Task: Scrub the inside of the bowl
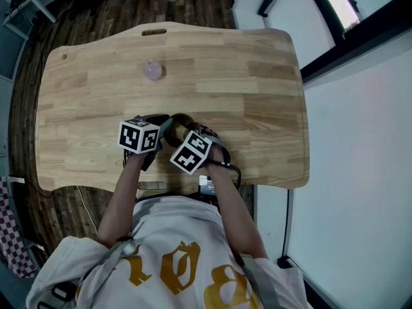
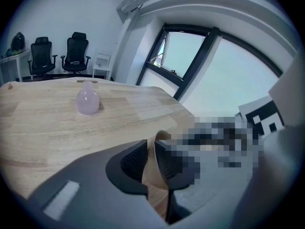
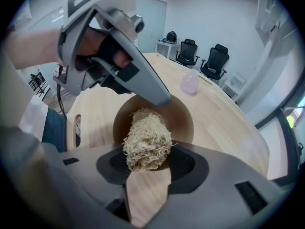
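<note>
left gripper (image 2: 150, 159): we have its jaws clamped on the bowl (image 3: 183, 123) rim | right gripper (image 3: 147, 163): we grip a fibrous scrubber (image 3: 145, 135), which reaches into the bowl | bowl: on our near edge of the wooden table (image 1: 244, 76)

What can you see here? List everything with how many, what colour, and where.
table: one, light wood, fills most of the head view
bowl: one, brown, on the table's near side in front of the person
scrubber: one, pale straw-coloured fibre wad, reaching into the bowl
small vase: one, translucent pink, standing toward the table's far side
office chairs: two, black, by the far wall
left tongs: one, grey, shut on the bowl's rim
right tongs: one, grey, shut on the scrubber
marker cubes: two, black and white, one on each of the tongs
</note>
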Demonstrator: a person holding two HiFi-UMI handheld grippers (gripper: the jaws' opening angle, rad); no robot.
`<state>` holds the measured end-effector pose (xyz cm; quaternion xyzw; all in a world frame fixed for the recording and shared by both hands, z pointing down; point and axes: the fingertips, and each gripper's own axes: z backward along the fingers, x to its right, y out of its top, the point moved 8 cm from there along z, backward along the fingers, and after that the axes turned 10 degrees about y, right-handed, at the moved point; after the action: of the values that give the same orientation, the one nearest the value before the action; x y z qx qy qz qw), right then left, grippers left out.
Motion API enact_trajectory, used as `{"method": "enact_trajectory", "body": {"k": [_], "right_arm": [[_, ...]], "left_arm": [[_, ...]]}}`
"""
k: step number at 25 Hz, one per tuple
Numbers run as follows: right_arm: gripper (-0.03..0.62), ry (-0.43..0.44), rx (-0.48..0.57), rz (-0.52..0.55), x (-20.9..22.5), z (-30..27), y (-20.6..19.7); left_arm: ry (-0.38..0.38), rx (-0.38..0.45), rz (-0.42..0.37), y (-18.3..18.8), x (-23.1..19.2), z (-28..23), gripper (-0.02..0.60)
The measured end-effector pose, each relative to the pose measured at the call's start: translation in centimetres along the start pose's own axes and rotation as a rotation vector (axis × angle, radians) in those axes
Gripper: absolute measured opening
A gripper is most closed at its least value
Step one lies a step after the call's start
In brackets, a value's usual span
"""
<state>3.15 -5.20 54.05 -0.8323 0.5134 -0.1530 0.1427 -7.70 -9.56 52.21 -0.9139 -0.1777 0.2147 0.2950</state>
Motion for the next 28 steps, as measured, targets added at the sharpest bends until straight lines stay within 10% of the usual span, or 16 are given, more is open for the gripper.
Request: {"method": "enact_trajectory", "body": {"k": [15, 28], "right_arm": [[0.181, 0.000, 0.143, -0.212, 2.1, -0.2, -0.3], [0.181, -0.031, 0.278, -0.255, 3.3, 0.4, 0.1]], "left_arm": [[-0.025, 0.015, 0.167, -0.8, -2.5, -1.8, 0.041], [0.135, 0.086, 0.296, -1.9, -6.2, -3.2, 0.038]]}}
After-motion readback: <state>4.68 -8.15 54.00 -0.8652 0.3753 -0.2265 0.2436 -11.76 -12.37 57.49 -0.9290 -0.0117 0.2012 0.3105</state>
